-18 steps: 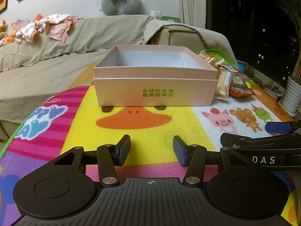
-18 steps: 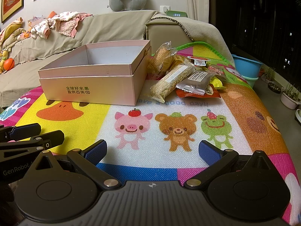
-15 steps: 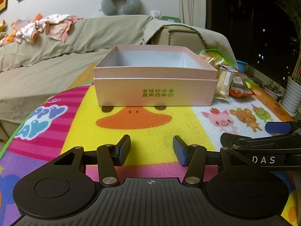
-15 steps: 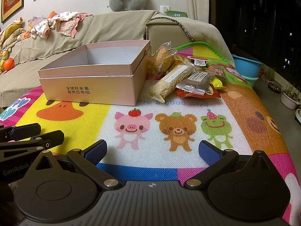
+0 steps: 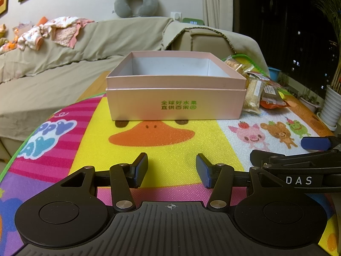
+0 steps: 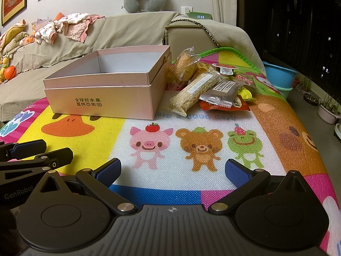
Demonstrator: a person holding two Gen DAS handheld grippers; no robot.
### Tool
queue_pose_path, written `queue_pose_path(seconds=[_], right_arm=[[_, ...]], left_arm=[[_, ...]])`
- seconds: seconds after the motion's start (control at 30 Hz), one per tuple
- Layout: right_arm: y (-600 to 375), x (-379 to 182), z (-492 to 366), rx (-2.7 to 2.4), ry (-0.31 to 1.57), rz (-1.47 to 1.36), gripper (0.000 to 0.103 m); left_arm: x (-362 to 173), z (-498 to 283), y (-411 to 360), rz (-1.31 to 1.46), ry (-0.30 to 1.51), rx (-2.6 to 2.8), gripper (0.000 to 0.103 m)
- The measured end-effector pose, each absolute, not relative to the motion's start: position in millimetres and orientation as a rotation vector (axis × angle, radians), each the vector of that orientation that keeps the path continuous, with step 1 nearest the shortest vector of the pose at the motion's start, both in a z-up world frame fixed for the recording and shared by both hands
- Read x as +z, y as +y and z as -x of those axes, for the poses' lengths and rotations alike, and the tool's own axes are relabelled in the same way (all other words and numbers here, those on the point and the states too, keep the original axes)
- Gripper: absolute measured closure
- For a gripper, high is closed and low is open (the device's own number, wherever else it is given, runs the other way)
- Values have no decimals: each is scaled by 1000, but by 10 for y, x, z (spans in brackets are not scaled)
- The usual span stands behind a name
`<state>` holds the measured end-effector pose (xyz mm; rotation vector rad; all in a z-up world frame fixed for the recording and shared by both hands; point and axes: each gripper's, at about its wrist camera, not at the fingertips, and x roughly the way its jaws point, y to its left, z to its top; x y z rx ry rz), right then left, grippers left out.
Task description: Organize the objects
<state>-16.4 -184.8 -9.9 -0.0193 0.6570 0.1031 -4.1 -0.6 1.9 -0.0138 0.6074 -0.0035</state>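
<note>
Where nearest the lenses, left gripper [image 5: 171, 170] and right gripper [image 6: 173, 169]: jaws apart on both, nothing between, over the cartoon mat [image 6: 198, 132] on the table. Right jaws wider. Beyond, pink box [image 5: 174, 89] upright on mat, open-topped; floor of box partly hidden by near wall. Snack packets [image 6: 204, 87] just beside box, on its right: heap plain in right view, mostly cut off behind box corner in left view. Clock [image 6: 200, 16] digits legible in right view only.
</note>
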Motion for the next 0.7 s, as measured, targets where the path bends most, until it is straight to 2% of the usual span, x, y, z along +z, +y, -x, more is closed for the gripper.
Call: queue_pose_path(seconds=[0.7], right_arm=[[-1843,-79,97,112,702,14,0]], left_arm=[[16,65,11,7,614,-5,48]])
